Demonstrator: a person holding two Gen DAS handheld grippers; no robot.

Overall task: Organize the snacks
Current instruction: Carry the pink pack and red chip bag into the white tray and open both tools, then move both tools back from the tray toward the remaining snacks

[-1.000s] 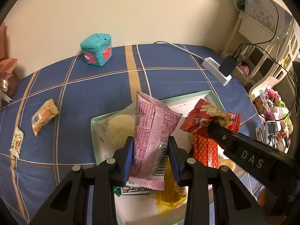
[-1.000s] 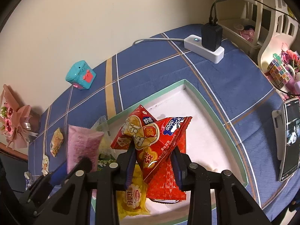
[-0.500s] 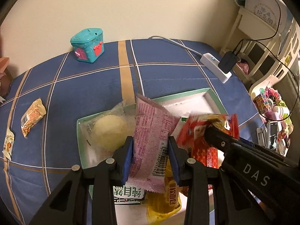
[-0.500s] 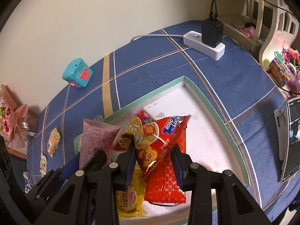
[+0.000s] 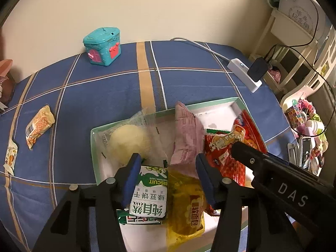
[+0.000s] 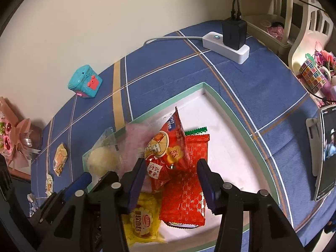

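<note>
A white tray with a green rim [image 5: 210, 103] [image 6: 231, 110] lies on the blue checked cloth and holds several snacks. My left gripper [image 5: 168, 168] is opening; the pink packet [image 5: 187, 138] has dropped from it and lies in the tray beyond the pads, untouched. A wrapped bun [image 5: 128, 140], a green biscuit pack [image 5: 149, 195] and a yellow pack [image 5: 187, 201] lie around it. My right gripper [image 6: 171, 174] is also opening. The red snack bag [image 6: 166, 151] leans between its jaws on a flat red packet [image 6: 184, 191], with the right pad clear of it.
Two loose snack packets [image 5: 38, 124] [image 5: 10, 157] lie on the cloth at the left. A teal toy box [image 5: 101, 46] stands by the wall. A power strip with a charger [image 6: 225, 46] sits at the back right. A phone on a stand [image 6: 325, 153] is at the right edge.
Both grippers lowered toward the tray and their jaws parted. The pink packet fell out of the left one into the tray; the red bag slumped loose between the right jaws.
</note>
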